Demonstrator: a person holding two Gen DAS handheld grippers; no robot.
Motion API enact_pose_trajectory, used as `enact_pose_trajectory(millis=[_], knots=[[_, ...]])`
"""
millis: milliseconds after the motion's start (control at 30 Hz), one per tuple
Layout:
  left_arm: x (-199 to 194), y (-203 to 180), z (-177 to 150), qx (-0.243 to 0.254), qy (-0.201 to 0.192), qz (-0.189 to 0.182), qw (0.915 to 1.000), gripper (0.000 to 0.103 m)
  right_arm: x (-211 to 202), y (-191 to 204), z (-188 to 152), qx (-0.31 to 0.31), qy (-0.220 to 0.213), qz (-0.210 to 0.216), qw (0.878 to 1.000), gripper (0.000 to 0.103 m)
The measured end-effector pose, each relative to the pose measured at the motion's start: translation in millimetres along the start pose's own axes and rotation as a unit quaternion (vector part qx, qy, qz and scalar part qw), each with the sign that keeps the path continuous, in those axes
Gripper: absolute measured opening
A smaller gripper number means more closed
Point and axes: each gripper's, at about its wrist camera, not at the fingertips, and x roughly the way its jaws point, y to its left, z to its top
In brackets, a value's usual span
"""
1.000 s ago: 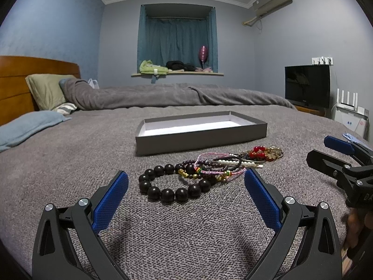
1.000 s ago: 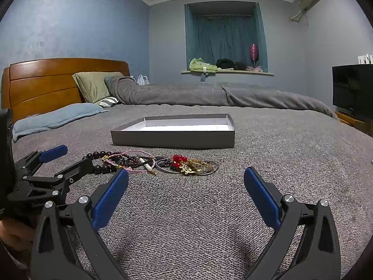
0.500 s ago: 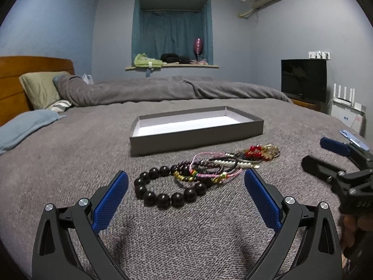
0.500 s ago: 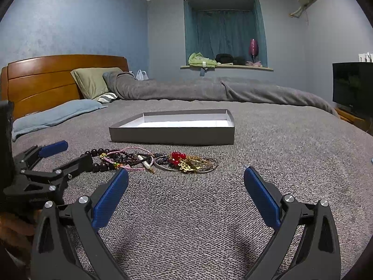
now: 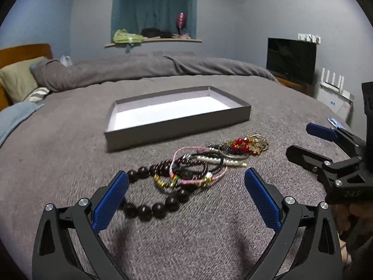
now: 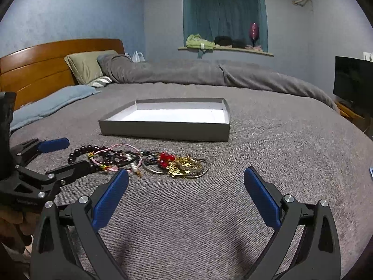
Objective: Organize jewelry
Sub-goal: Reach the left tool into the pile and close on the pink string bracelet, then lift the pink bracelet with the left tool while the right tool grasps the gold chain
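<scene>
Grey shallow cardboard tray (image 5: pixel 177 126) on bed: empty. Tangled bracelets (dark wooden beads, pink cord, gold w/ red beads) (image 5: pixel 198 163) lie just in front of it. Left gripper (image 5: pixel 186 186) & right gripper (image 6: pixel 186 184): jaws wide, holding nothing. Step, prob.: first pick; next calls for closing on one strand only.

Dim, bluish indoor light, seemingly from overhead; the tray's white floor (image 5: pixel 167 113) glares slightly. Fisheye bending and dark vignetting at edges, mild motion blur.

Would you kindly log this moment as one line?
left gripper: open, over dark bead bracelet | right gripper: open, empty | tray: empty
</scene>
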Motion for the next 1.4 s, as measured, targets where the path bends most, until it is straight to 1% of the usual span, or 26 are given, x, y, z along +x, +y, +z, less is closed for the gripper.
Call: enact_pose_trajectory(millis=[133, 200, 267, 300, 333, 367, 433, 500, 567, 633, 667, 733, 767, 833, 867, 933, 967, 1033, 1167, 1333, 1400], knots=[[11, 0, 9, 0.002, 0.014, -0.019, 0.9997, 0.099, 6, -6, 4, 0.007, 0.009, 0.004, 1.0, 0.098], [17, 0, 16, 0.014, 0.019, -0.015, 0.9996, 0.098, 7, -6, 6, 0.005, 0.012, 0.005, 1.0, 0.098], [23, -1, 22, 0.026, 0.028, -0.018, 0.9991, 0.095, 8, -6, 7, 0.002, 0.015, 0.006, 1.0, 0.098], [27, -1, 25, 0.03, 0.035, -0.022, 0.9987, 0.093, 9, -6, 7, 0.002, 0.016, 0.007, 1.0, 0.098], [30, 0, 28, 0.031, 0.04, -0.024, 0.9984, 0.085, 10, -6, 8, 0.0, 0.018, 0.008, 1.0, 0.098], [34, 1, 31, 0.031, 0.047, -0.028, 0.998, 0.082, 11, -5, 9, -0.002, 0.019, 0.008, 1.0, 0.098], [44, 4, 36, 0.029, 0.065, -0.035, 0.9969, 0.07, 12, -5, 11, -0.006, 0.02, 0.008, 1.0, 0.098], [52, 6, 40, 0.031, 0.08, -0.036, 0.9957, 0.068, 13, -5, 12, -0.007, 0.021, 0.012, 1.0, 0.097], [59, 8, 41, 0.035, 0.091, -0.034, 0.9946, 0.067, 15, -5, 13, -0.009, 0.026, 0.013, 1.0, 0.089], [64, 10, 42, 0.036, 0.103, -0.038, 0.9933, 0.063, 17, -5, 14, -0.01, 0.031, 0.014, 0.999, 0.088], [69, 11, 42, 0.036, 0.111, -0.041, 0.9923, 0.062, 18, -6, 14, -0.009, 0.033, 0.015, 0.999, 0.085], [75, 13, 41, 0.035, 0.121, -0.044, 0.991, 0.052, 21, -8, 15, -0.007, 0.04, 0.017, 0.999, 0.082], [76, 14, 40, 0.035, 0.124, -0.045, 0.9906, 0.05, 22, -8, 15, -0.005, 0.043, 0.019, 0.999, 0.082], [79, 14, 39, 0.035, 0.126, -0.047, 0.9903, 0.035, 27, -10, 16, -0.003, 0.052, 0.025, 0.998, 0.08], [79, 15, 38, 0.035, 0.125, -0.047, 0.9904, 0.029, 30, -10, 16, -0.004, 0.058, 0.027, 0.998, 0.079], [78, 15, 37, 0.036, 0.121, -0.047, 0.9908, 0.01, 37, -9, 18, -0.005, 0.07, 0.035, 0.997, 0.076], [76, 14, 37, 0.036, 0.117, -0.048, 0.9913, 0.006, 41, -8, 19, -0.007, 0.076, 0.039, 0.996, 0.072], [73, 14, 37, 0.037, 0.112, -0.052, 0.9917, 0.003, 49, -5, 20, -0.013, 0.087, 0.046, 0.995, 0.066], [59, 14, 41, 0.034, 0.092, -0.063, 0.9932, 0.003, 65, 0, 22, -0.023, 0.109, 0.058, 0.992, 0.056], [43, 18, 51, 0.028, 0.07, -0.068, 0.9949, 0.003, 75, 0, 21, -0.029, 0.124, 0.05, 0.991, 0.048], [39, 19, 55, 0.024, 0.062, -0.069, 0.9954, 0.003, 78, -2, 20, -0.025, 0.13, 0.055, 0.99, 0.04]])
